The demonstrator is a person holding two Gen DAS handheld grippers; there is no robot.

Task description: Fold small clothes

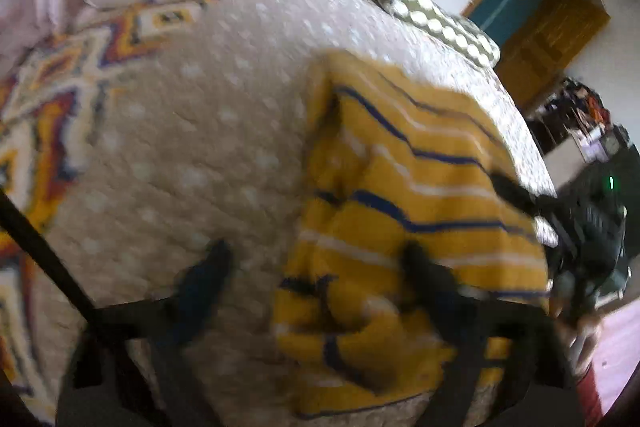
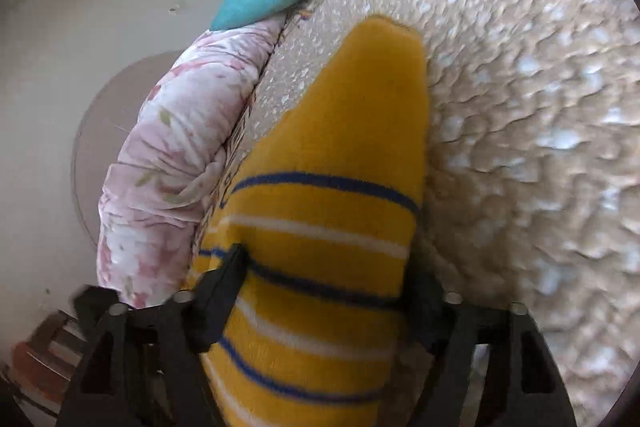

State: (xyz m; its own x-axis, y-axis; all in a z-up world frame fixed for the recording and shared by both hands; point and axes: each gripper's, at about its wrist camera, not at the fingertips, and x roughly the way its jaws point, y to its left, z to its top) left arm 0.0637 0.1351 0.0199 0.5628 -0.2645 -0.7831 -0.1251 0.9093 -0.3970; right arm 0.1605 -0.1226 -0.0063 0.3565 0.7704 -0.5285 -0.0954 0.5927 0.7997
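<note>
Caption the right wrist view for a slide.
Right gripper fingers straddle a yellow striped knit garment on a dotted quilt.

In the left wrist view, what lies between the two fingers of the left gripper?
Mostly bare dotted beige bedspread, plus the left edge of the yellow striped garment. The left gripper has one finger over the bedspread, the other over the garment.

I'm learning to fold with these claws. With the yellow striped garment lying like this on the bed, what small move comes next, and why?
Probably close the right claw on the yellow striped garment. The fabric runs between its fingers, which stand apart on either side. The left claw also stands apart, with only one finger over the crumpled end, so nothing looks gripped yet. The picture is blurred, so go slowly.
</note>
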